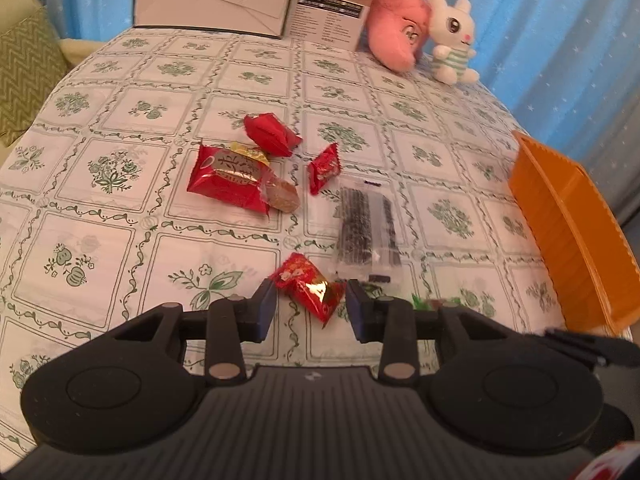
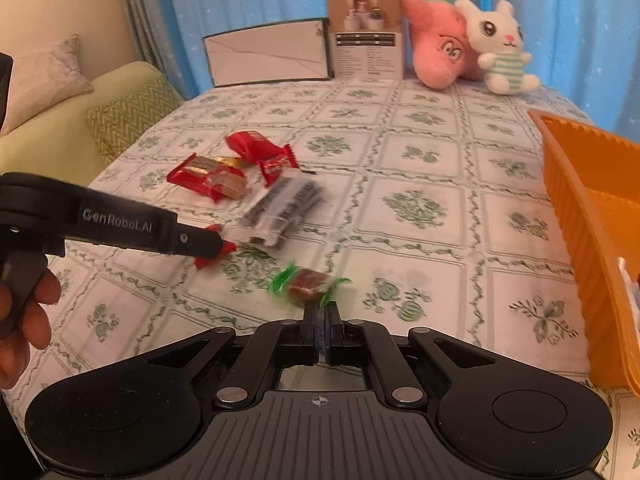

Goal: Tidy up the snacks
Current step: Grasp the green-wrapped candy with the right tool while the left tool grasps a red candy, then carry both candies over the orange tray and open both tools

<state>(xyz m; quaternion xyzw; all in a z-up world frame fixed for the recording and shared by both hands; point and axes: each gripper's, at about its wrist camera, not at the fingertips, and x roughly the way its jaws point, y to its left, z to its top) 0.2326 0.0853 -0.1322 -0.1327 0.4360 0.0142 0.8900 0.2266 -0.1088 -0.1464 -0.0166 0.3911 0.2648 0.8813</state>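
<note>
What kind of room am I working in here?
Most likely a home living room: a table under a floral tablecloth, a sofa with cushions, plush toys and star-print blue curtains behind.

Blue star-speckled curtains (image 2: pixel 248 20) hang behind the bench (image 2: pixel 420 168), from ten o'clock round to two. At nine o'clock a pale green sofa (image 2: pixel 52 140) carries a zigzag cushion (image 2: pixel 128 116), against a cream wall (image 2: pixel 60 4).

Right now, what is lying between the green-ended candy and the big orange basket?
Nothing: in the right wrist view, only bare patterned tablecloth lies between the green-ended candy and the orange basket.
</note>
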